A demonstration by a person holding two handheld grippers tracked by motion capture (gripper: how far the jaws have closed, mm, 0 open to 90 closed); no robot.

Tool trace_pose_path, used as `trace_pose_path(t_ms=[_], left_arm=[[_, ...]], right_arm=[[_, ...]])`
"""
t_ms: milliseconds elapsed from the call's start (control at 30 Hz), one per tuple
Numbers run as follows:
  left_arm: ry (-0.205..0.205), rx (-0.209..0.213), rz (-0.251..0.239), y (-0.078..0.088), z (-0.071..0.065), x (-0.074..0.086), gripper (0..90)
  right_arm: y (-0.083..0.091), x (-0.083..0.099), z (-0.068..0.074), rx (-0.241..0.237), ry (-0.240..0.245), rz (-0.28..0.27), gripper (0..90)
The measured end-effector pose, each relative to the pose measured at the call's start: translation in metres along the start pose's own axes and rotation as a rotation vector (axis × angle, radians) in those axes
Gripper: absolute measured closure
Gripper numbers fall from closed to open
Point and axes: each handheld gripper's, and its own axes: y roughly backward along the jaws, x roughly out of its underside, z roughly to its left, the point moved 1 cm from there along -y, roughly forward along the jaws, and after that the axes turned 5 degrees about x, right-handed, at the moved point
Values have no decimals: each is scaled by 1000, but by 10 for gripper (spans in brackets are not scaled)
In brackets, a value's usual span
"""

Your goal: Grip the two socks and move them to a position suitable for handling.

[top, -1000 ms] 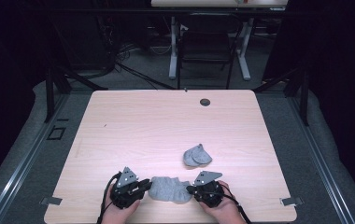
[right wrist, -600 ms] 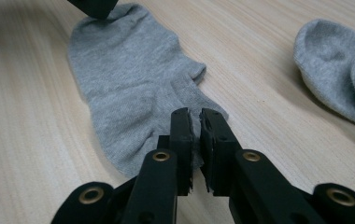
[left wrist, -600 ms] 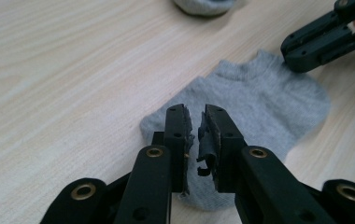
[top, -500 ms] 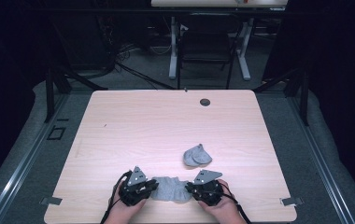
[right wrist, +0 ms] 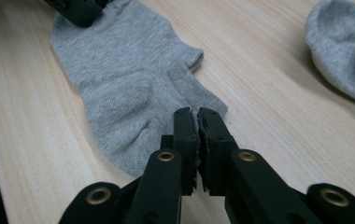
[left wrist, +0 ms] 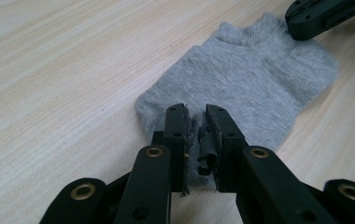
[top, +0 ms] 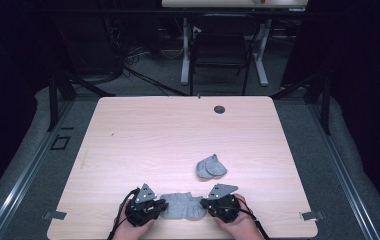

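A flat grey ankle sock (top: 182,206) lies near the table's front edge, between my two grippers. My left gripper (top: 161,206) is shut on one end of it; in the left gripper view the sock (left wrist: 250,79) stretches away from the pinched fold at the left gripper (left wrist: 195,116). My right gripper (top: 204,204) is shut on the other end. In the right gripper view the right gripper (right wrist: 195,119) pinches the edge of the sock (right wrist: 119,79). A second grey sock (top: 210,166), crumpled, lies a little beyond, also seen as the second sock (right wrist: 344,46).
The light wooden table (top: 153,135) has a dark round grommet (top: 219,109) at its far edge. A chair and desk legs (top: 218,55) stand on the floor behind the table. Each gripper's tip shows in the other's view: the right one (left wrist: 325,14), the left one (right wrist: 77,9).
My left gripper has shifted slightly right, toward the right gripper, with the sock end in it. The right gripper and the crumpled sock have stayed put.
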Motion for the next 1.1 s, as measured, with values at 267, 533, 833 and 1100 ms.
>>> trace_pose_path(t_ms=[267, 533, 833, 1100], left_arm=[[0, 3, 0, 3, -5, -1, 765], [8, 1, -66, 12, 0, -7, 684], [10, -24, -92, 17, 7, -9, 640], [7, -25, -97, 17, 10, -10, 636]], right_arm=[[3, 0, 1, -20, 1, 13, 841], [22, -8, -26, 54, -132, -89, 800], [10, -26, -54, 187, -135, -39, 739], [-16, -40, -68, 247, -110, 22, 718]])
